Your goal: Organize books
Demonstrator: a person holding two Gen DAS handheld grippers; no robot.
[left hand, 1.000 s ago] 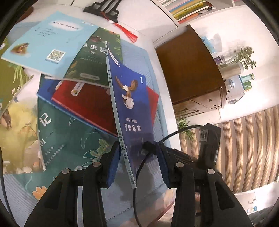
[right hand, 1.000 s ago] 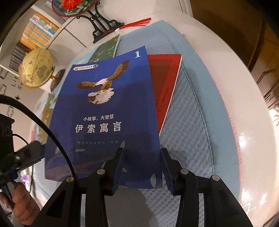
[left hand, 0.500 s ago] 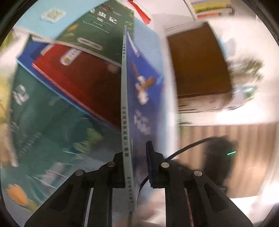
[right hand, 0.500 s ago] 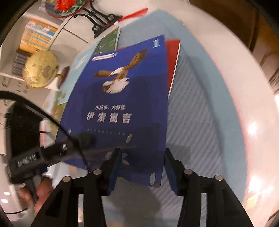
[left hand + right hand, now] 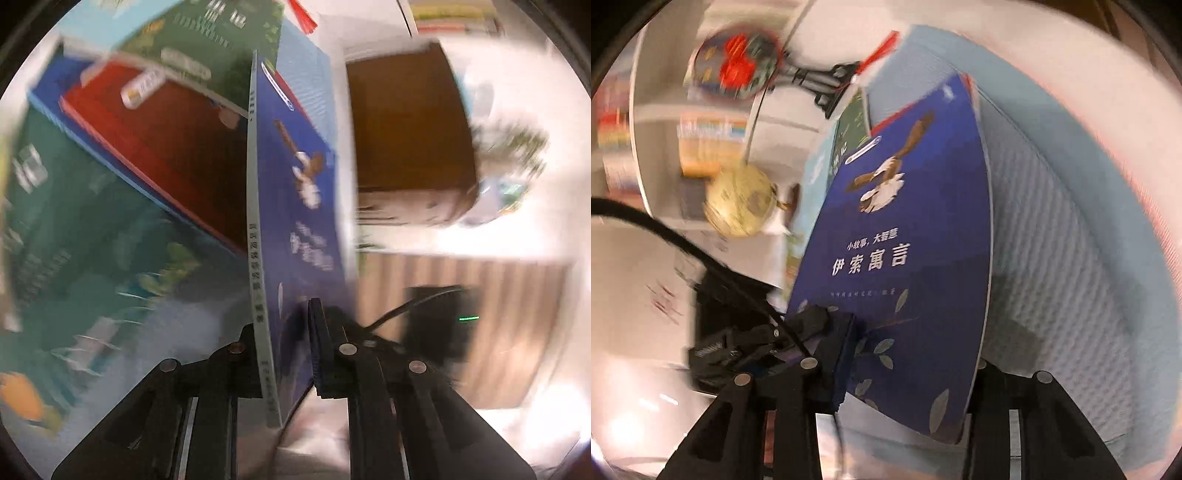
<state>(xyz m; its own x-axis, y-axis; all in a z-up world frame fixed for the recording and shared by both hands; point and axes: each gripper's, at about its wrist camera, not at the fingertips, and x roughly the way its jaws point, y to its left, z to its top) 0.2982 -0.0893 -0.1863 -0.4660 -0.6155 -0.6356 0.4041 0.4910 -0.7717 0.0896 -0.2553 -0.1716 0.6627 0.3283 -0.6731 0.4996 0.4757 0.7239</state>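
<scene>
Blue book (image 5: 295,206) stands on edge over the scattered books (image 5: 122,177), left gripper (image 5: 284,354) clamped narrowly on its spine corner, right gripper (image 5: 908,373) just closing across its lower edge; thin hold, likely to twist loose.

Glossy paper book cover (image 5: 916,229)

Left hand-held gripper (image 5: 284,354) is pointed forward and downward; its jaws are clamped on the spine edge of the blue book (image 5: 295,221), which is held on edge between the pads. Right hand-held gripper (image 5: 908,373) is likewise angled downward; its jaws have just been closing, with the book's lower edge between them. Pad contact cannot be confirmed.
</scene>
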